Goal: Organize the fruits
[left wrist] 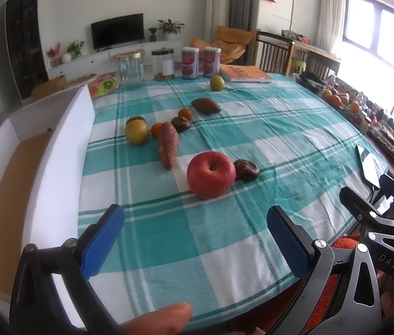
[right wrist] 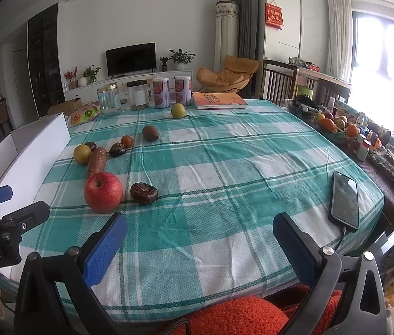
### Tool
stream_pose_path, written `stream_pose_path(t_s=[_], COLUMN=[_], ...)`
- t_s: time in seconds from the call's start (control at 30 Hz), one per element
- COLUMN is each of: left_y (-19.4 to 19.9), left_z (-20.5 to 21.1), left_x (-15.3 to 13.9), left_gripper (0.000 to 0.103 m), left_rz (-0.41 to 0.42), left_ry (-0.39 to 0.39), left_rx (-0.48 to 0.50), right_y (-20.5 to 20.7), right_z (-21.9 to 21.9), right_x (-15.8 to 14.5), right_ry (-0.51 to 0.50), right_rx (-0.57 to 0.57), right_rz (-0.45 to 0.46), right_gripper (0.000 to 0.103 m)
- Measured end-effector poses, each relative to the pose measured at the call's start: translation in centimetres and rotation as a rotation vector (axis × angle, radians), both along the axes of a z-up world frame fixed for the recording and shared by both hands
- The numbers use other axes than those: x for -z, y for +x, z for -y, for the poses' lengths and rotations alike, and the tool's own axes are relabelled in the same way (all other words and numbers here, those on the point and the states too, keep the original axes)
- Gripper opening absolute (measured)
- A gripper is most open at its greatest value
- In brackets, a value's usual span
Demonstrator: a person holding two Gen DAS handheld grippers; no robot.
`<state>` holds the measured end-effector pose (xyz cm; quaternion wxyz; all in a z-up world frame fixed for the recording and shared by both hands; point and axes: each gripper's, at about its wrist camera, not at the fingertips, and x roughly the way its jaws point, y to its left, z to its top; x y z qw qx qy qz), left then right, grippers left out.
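Covering the table, the teal-and-white checked cloth [right wrist: 224, 167] carries every loose piece of produce, so the sorting looks not yet begun. At its left edge stands the white foam box [left wrist: 62, 145], its brown floor bare where visible, with nothing seen inside.

Of the produce, the red apple [left wrist: 210, 174] is largest and nearest, with a dark wrinkled fruit [left wrist: 246, 169] touching or just beside it. Farther back lie the sweet potato [left wrist: 168, 144], the yellow round fruit [left wrist: 136, 131], a brown oval fruit [left wrist: 205, 106], small orange and dark fruits, and a green fruit [left wrist: 217, 83] near the book [left wrist: 243, 74].

The left gripper [left wrist: 195, 240] and the right gripper [right wrist: 200, 247] hover over the near edge, fingers wide apart, empty.
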<state>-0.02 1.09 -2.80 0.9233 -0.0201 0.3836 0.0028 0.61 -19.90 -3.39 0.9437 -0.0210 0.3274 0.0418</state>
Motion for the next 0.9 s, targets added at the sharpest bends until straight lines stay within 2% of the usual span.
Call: stream_pose_path(t_s=[0.1,0.33,0.47,0.63,0.7,0.9], left_y=[0.5,2.5,3.2,3.5,3.5,3.0], left_z=[-0.1,-1.4,-1.8,-2.1,-2.5,-2.5], left_x=[1.0,6.4,8.5,9.9,10.0,10.1], left_gripper=[0.102,0.102,0.102,0.103,0.103,0.103], left_rz=[-0.032,-0.22,-0.275,-0.306,-0.299,-0.26], left_ry=[0.007,-0.015,0.012,0.009,-0.011,-0.006], left_rx=[-0.005,-0.057,-0.097,-0.104,-0.106,-0.091], right_y=[0.1,0.1,0.1,0.1,0.1,0.1], right_z=[0.6,0.8,0.9,1.0,0.9,0.8], right_x=[0.5,1.1,1.5,1.8,1.8,2.0], right_ry=[0.01,0.041,0.066,0.088,0.089,0.089], right_rx=[0.012,-0.004,-0.004,0.0,-0.001,-0.003], right_rz=[-0.009,-0.012,-0.014,-0.016,-0.012,-0.021], right_gripper=[0.103,0.103,0.103,0.103,0.103,0.103])
